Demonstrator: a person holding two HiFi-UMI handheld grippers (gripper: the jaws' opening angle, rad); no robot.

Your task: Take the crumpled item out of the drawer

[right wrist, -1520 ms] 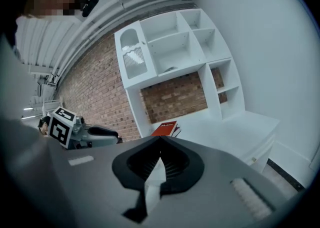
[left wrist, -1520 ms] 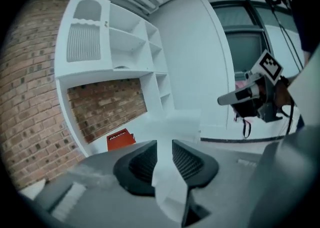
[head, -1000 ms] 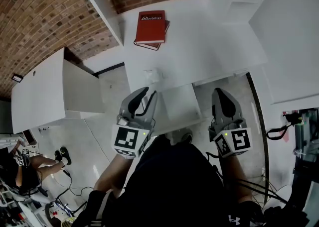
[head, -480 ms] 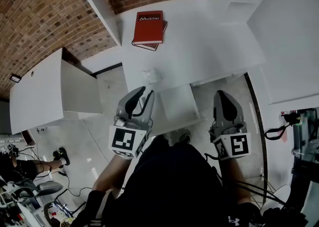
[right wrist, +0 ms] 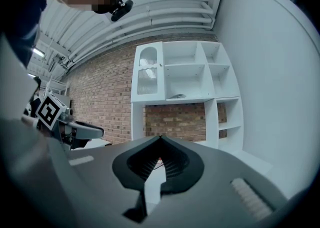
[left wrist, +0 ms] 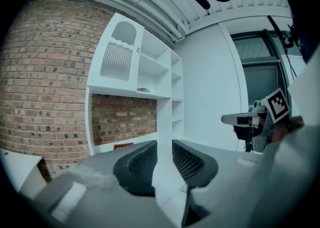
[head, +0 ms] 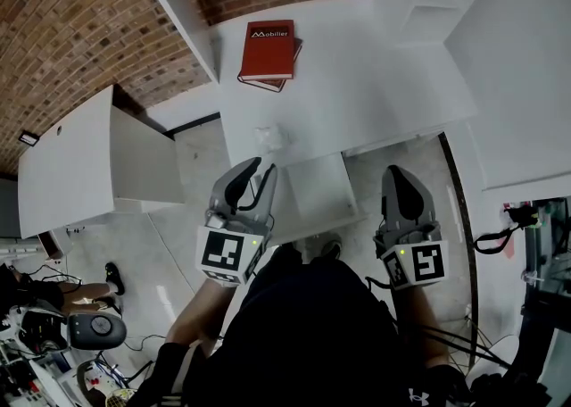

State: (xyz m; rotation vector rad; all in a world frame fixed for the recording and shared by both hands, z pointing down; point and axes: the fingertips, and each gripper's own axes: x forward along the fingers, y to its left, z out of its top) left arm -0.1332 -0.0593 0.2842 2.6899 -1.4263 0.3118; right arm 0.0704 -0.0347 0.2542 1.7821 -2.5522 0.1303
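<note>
Brick wall (head: 80, 21) fills the upper left of the head view, and a white desk (head: 375, 84) spreads across the upper middle and right. A white cabinet (head: 80, 164) stands at the left over pale floor tiles (head: 201, 236). In the right gripper view a white shelf unit (right wrist: 180, 82) stands against the brick.

An open drawer (head: 321, 191) juts from the desk's front edge at frame centre. A red book (head: 268, 48) lies on another book near the top.

The left gripper (head: 257, 166) hangs at the drawer's left side. Its fingers (left wrist: 142, 164) stand apart with nothing between them. The right gripper (head: 398, 171) hangs at the drawer's right side, its fingers (right wrist: 172, 164) meeting at the tips on nothing.

The crumpled item (head: 270, 137), small and white, sits on the desk top by the front edge, just above the left gripper and outside the drawer.
</note>
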